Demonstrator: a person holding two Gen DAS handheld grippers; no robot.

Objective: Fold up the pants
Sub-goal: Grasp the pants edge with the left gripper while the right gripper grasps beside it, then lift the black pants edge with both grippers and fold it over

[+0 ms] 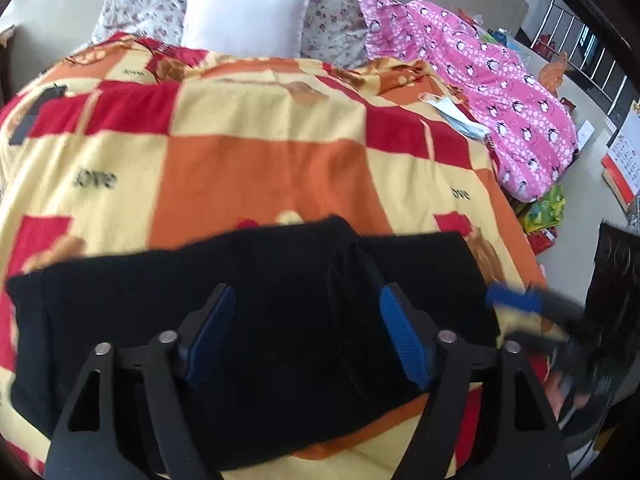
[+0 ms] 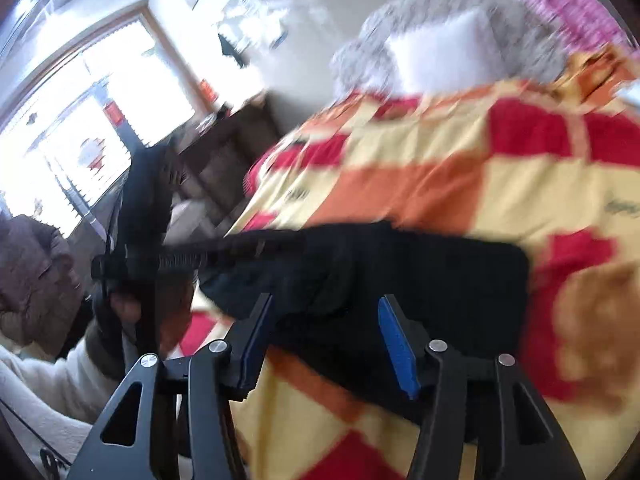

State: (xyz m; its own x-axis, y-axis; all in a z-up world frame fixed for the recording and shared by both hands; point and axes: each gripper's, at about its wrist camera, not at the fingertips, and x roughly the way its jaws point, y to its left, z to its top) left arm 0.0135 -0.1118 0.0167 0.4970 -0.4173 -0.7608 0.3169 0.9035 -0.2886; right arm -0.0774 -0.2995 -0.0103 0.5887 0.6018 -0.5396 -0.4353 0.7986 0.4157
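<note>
The black pants lie folded into a compact rectangle on the checkered red, orange and yellow blanket. My left gripper is open just above the pants, its blue pads apart with nothing between them. In the left wrist view the right gripper shows blurred at the pants' right edge. In the right wrist view my right gripper is open over the near edge of the pants. The left gripper and the hand holding it show at the left, blurred.
A white pillow and a floral quilt lie at the bed's far end. A pink penguin-print garment and a face mask lie at the right. Floor clutter sits beside the bed. A window is on the left.
</note>
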